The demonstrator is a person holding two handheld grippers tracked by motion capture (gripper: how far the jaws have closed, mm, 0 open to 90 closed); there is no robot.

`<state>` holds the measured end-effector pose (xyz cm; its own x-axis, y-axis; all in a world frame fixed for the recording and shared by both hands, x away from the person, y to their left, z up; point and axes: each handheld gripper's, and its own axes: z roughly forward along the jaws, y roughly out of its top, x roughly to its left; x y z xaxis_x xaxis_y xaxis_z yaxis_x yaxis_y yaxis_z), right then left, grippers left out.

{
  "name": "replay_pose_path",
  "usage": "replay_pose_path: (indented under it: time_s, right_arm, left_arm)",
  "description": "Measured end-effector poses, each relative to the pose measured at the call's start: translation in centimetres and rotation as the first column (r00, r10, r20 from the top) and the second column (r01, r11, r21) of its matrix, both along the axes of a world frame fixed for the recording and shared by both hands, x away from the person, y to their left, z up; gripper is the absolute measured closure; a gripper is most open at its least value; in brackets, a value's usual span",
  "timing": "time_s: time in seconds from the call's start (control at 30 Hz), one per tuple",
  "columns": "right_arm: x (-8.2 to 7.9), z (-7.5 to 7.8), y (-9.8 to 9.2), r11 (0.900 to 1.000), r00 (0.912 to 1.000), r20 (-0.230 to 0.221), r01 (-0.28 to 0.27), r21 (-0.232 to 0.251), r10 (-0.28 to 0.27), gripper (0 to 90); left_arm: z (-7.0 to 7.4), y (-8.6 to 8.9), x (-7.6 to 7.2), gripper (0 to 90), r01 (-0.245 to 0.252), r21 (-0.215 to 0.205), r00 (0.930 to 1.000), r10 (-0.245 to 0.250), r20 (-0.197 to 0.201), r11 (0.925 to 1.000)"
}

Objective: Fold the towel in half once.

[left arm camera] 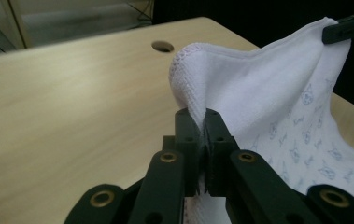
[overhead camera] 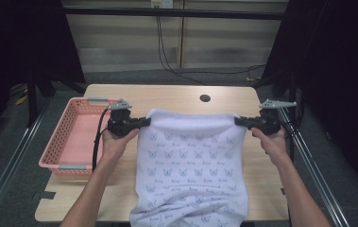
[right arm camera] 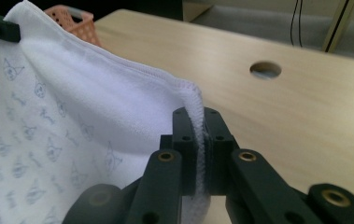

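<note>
High view: a white towel [overhead camera: 191,165] printed with small blue figures hangs stretched between two grippers above the wooden tabletop [overhead camera: 176,97], its lower part draping over the near edge. Left gripper [overhead camera: 144,122], jaws pressed together, pinches the towel's upper left corner; right gripper [overhead camera: 238,121] likewise pinches the upper right corner. A pink basket [overhead camera: 63,142] stands at the tabletop's left.
</note>
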<state>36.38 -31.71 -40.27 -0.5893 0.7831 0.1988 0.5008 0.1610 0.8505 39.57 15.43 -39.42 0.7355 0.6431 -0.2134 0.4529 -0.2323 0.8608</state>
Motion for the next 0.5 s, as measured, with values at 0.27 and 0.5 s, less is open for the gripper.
replay_pose_path:
  time_s: [0.27,0.5]
  right_arm:
    - [2.8,4.0,0.1,0.999,0.9978,0.058,0.032,0.008,-0.032,86.3]
    - [5.2,7.4,-0.1,0.997,0.9915,0.101,0.081,0.01,-0.082,86.5]
  left_arm:
    - [3.0,0.0,2.2,86.8,-0.025,-0.036,0.998,0.027,0.058,0.999]
    - [5.9,-0.3,4.1,86.9,-0.04,-0.097,0.9935,0.05,0.102,0.9945]
